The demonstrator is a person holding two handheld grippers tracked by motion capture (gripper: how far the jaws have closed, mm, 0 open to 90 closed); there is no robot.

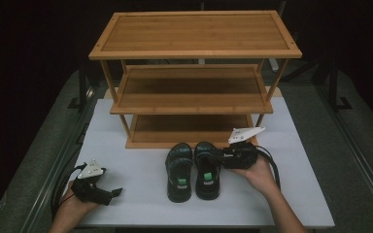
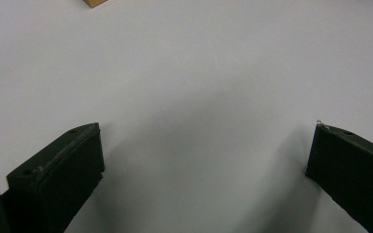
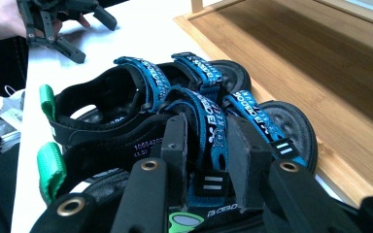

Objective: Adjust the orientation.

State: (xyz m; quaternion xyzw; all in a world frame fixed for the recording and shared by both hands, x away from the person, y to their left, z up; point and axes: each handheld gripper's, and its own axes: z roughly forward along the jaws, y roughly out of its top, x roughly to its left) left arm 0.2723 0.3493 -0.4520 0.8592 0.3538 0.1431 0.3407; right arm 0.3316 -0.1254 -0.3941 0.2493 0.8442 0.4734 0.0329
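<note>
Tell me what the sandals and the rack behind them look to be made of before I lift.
Sandals: black soles that look like matte rubber or foam; the blue printed straps look like woven webbing, with green fabric pull tabs at the heels. The right tongs are closed on one strap. Rack: warm brown boards with visible grain, probably bamboo or wood with a smooth, slightly glossy finish.

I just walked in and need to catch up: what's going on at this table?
A person works with a gripper in each hand at a white table. The right gripper has its jaws closed around a blue strap of the right-hand sandal, which stands beside the left-hand sandal in front of a wooden three-tier shoe rack. The left gripper rests open over bare tabletop, holding nothing. Both sandals sit on the table; the rack's shelves look bare.
</note>
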